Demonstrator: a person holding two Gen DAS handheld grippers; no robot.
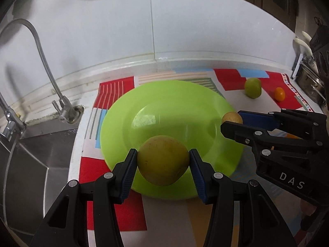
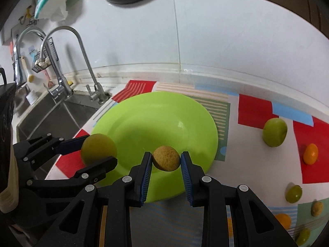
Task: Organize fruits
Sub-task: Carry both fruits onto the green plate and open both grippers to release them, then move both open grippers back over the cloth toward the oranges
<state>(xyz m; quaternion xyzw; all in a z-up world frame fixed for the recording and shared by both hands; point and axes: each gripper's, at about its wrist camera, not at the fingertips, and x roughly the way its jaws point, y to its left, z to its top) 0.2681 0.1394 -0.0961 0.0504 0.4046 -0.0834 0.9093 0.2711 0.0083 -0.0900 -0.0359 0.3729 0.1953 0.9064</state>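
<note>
While each fruit is pinched — yellow-green fruit (image 1: 163,160) by left gripper (image 1: 163,164), brown fruit (image 2: 166,158) by right gripper (image 2: 166,165) — the green plate (image 2: 127,111) is seen just beyond and below both.

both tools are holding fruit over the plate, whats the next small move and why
Probably lower the left tool and release its yellow-green fruit onto the green plate. The plate has no fruit on it, and the fruit hangs above its near rim. The right tool can follow with its small brown fruit.
</note>
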